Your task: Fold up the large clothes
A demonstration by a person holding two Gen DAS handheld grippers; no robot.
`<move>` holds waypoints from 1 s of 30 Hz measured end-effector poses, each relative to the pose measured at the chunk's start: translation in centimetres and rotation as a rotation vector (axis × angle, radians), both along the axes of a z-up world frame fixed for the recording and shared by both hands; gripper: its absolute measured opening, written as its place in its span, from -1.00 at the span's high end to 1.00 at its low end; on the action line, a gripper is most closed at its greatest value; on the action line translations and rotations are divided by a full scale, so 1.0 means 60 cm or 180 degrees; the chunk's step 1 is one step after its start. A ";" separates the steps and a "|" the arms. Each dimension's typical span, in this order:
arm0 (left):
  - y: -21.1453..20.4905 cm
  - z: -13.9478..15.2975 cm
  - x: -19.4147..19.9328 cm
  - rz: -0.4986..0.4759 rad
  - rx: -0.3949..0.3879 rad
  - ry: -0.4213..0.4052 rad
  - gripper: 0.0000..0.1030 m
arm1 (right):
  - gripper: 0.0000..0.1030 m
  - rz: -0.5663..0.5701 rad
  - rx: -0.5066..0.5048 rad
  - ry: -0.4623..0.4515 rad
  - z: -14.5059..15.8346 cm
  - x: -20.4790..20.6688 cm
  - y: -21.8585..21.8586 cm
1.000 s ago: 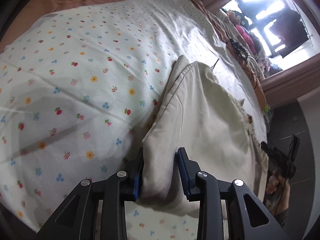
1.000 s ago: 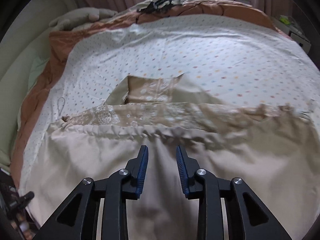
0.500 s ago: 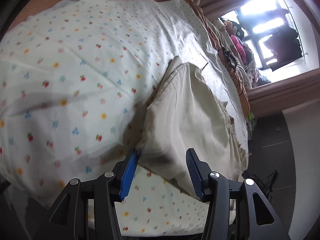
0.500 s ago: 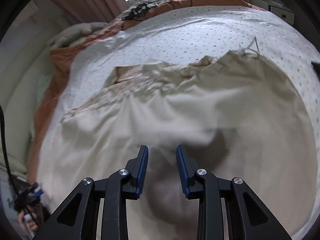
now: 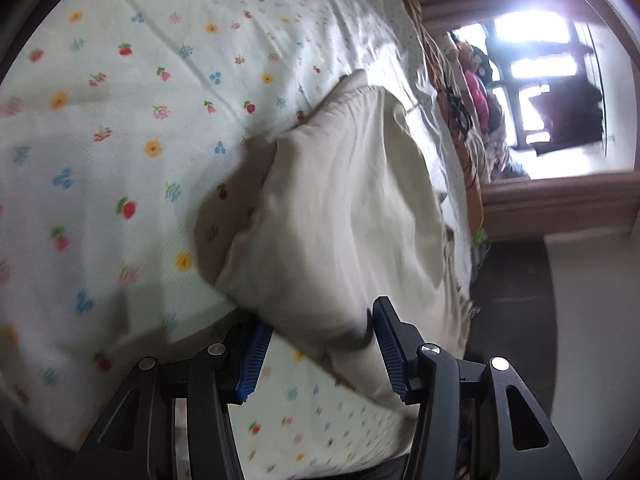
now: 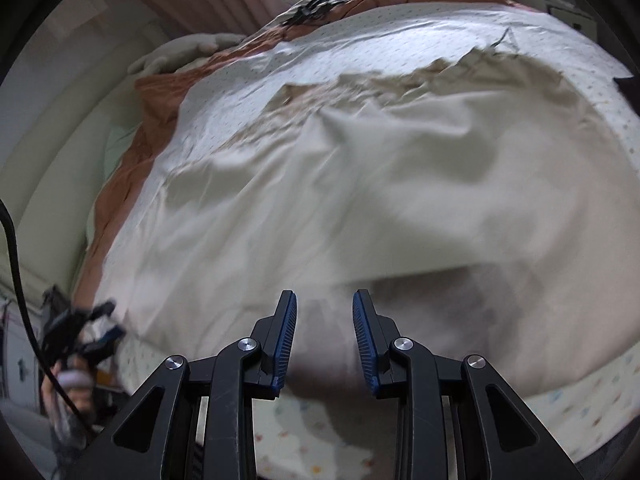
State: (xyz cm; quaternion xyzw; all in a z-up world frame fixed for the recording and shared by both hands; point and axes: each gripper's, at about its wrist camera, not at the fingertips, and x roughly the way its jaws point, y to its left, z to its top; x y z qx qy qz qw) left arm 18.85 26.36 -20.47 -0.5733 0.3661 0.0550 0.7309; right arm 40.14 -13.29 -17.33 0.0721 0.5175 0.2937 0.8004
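A large cream garment point(image 5: 344, 216) lies folded over on a flower-print bed sheet point(image 5: 120, 128). In the right wrist view the garment point(image 6: 360, 184) spreads wide across the bed, with a lace-trimmed edge at its far side. My left gripper point(image 5: 320, 340) is open, its jaws either side of the garment's near corner, not closed on it. My right gripper point(image 6: 324, 328) is open above the garment's near edge, holding nothing.
An orange blanket point(image 6: 132, 152) borders the bed's left side, with a grey plush toy point(image 6: 180, 48) behind it. Curtains and a bright window point(image 5: 552, 60) stand beyond the bed. My left gripper also shows in the right wrist view point(image 6: 84, 332) at the bed's left edge.
My left gripper has opened, released the cream garment and pulled back toward the bed edge. My right gripper has drawn back and lifted, and the garment now lies folded over itself.
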 end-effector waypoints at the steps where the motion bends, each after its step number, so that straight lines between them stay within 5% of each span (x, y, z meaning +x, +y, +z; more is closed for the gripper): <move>1: 0.006 0.000 0.001 0.0054 0.0006 -0.0023 -0.01 | 0.42 0.0027 -0.0006 0.0001 -0.004 -0.010 0.007; 5: 0.016 0.014 -0.004 0.0100 0.0166 -0.0055 0.56 | 0.42 0.0062 -0.0017 0.0057 -0.022 -0.031 0.014; 10: 0.010 0.030 -0.012 0.0094 0.0374 -0.0116 0.57 | 0.42 0.0002 -0.0033 0.0083 -0.030 -0.038 0.005; 13: 0.001 0.026 -0.011 0.0068 0.0446 -0.0032 0.29 | 0.42 -0.0003 -0.0085 0.0045 -0.025 -0.045 0.008; 15: -0.002 0.022 -0.009 0.0053 0.0385 -0.0079 -0.13 | 0.42 0.0028 -0.0099 0.0017 -0.021 -0.049 0.013; 22: 0.004 0.002 0.037 0.0033 0.0270 -0.0172 -0.26 | 0.42 0.0218 -0.0226 -0.0261 0.004 -0.092 0.063; 25: 0.006 0.003 0.054 0.0000 0.0333 -0.0153 -0.06 | 0.42 0.0279 -0.0342 -0.0360 0.007 -0.110 0.084; 27: 0.007 0.000 0.058 0.0001 0.0386 -0.0091 0.31 | 0.42 0.0291 -0.0447 -0.0376 -0.001 -0.113 0.092; 30: 0.009 -0.006 0.051 0.0016 0.0392 -0.0146 0.40 | 0.42 0.0237 -0.0610 -0.0298 -0.028 -0.099 0.103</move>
